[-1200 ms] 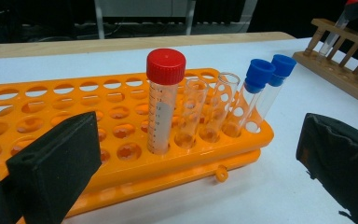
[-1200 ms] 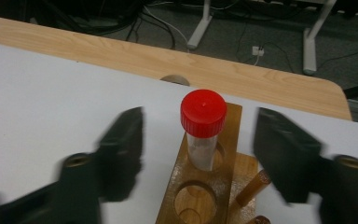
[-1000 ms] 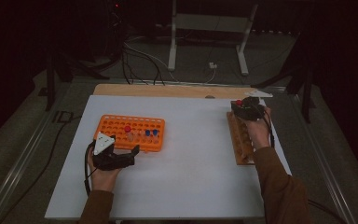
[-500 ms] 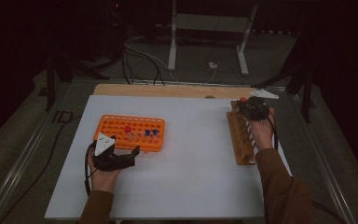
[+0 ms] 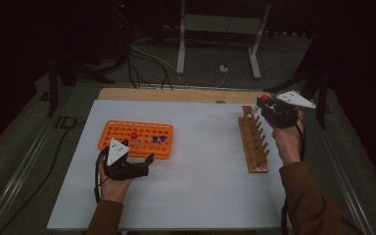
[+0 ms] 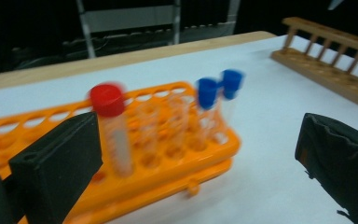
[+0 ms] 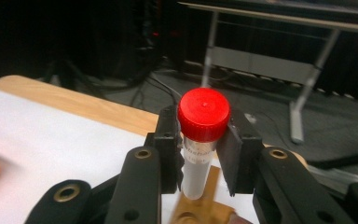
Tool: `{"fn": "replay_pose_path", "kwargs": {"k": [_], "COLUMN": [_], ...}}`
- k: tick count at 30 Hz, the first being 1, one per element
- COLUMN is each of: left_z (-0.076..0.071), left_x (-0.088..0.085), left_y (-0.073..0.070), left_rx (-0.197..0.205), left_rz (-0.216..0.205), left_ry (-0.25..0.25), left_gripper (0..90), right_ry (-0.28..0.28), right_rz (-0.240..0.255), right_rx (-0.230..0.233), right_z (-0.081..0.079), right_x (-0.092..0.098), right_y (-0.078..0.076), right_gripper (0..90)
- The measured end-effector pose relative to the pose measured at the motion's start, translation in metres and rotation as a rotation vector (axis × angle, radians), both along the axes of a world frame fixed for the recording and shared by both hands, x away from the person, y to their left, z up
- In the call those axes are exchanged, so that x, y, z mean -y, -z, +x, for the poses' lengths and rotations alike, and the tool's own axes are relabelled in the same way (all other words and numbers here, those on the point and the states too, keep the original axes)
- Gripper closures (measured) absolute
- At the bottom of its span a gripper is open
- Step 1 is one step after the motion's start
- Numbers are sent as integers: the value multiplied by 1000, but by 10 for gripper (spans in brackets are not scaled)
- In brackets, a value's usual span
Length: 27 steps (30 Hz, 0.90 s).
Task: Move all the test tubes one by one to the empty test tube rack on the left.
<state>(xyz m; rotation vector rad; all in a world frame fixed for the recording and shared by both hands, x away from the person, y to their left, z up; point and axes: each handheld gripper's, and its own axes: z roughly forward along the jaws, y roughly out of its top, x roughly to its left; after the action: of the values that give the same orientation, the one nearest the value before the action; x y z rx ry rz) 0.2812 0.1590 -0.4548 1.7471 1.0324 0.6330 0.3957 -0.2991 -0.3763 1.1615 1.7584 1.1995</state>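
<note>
Right tongs (image 7: 199, 154) gripped a red-capped tube (image 7: 201, 140) just under its cap, upright, above the far end of the wooden rack (image 5: 253, 142). Their jaws had just been closing on it, likely so it could be carried clear of the rack. Left tongs (image 6: 200, 154) stood wide open and empty beside the orange rack (image 5: 136, 139) on the worktop (image 5: 200, 186), probably waiting near its red- and blue-capped tubes (image 6: 216, 100).

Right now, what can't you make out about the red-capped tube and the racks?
- Red-capped tube: its lower end, hidden behind the right hand-held gripper in the right gripper view.
- Tube label: print too small.
- Orange rack: tubes motion-blurred, left gripper view.
- Wooden rack: holes too small, high view.
</note>
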Motion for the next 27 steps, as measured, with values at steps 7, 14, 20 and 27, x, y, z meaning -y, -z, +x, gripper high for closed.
{"fn": "replay_pose_path", "kwargs": {"k": [7,14,20,27], "left_z": [-4,-2,1,2], "left_x": [31,68,96,111], "left_y": [-13,-14,-13,-12], "left_rx": [38,33,28,28], "left_rz": [22,40,80,92], "left_ry": [92,186,247,270], "left_gripper": [49,70,112,296], "right_ry": [-175,-354,-500,-589], "right_rz": [23,86,153,144], "right_rx": [-19,-81,-169,-212], "right_z": [-28,-55,-70,-80], "right_x": [-31,-75,-112,-143], "right_y": [0,17,28,34], "right_gripper": [711,711,710,709]}}
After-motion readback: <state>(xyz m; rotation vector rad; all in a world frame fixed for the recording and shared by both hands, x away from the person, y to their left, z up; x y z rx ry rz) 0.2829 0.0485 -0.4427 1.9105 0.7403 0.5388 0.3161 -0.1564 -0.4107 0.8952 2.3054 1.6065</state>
